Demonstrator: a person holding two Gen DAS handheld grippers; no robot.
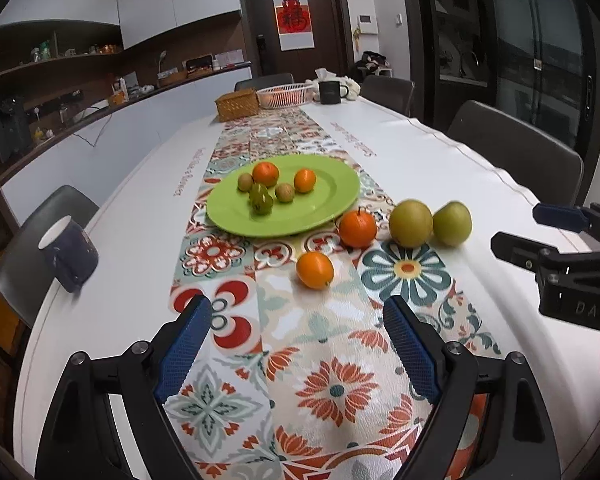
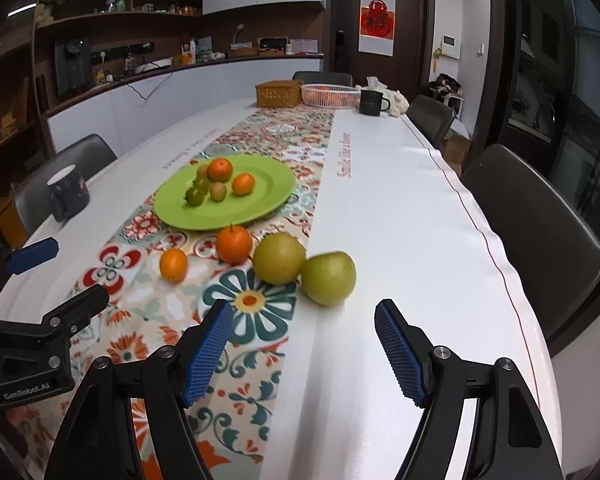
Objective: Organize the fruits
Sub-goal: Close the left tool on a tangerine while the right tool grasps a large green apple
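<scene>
The small orange (image 1: pixel 315 269) lies on the counter straight ahead of the left hand-held gripper (image 1: pixel 298 334); the pear (image 2: pixel 328 278) probably suits the right hand-held gripper (image 2: pixel 304 340). Both released, empty.

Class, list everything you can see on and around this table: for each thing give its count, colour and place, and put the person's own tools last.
Plate: one, lime green, middle of the patterned runner.
Fruit on plate: five or six, two orange, the rest green-brown, clustered at the plate's centre.
Oranges off plate: two, orange, on the runner just in front of the plate.
Pears: two, yellow-green, side by side at the runner's right edge.
Near mug: one, dark blue, left table edge.
Far mug: one, black, far end.
Wicker box: one, tan, far end.
White basket: one, beside the box.
Chairs: several, dark, around the table.
Left tongs: blue pads, open, empty.
Right tongs: blue pads, open, empty.
</scene>
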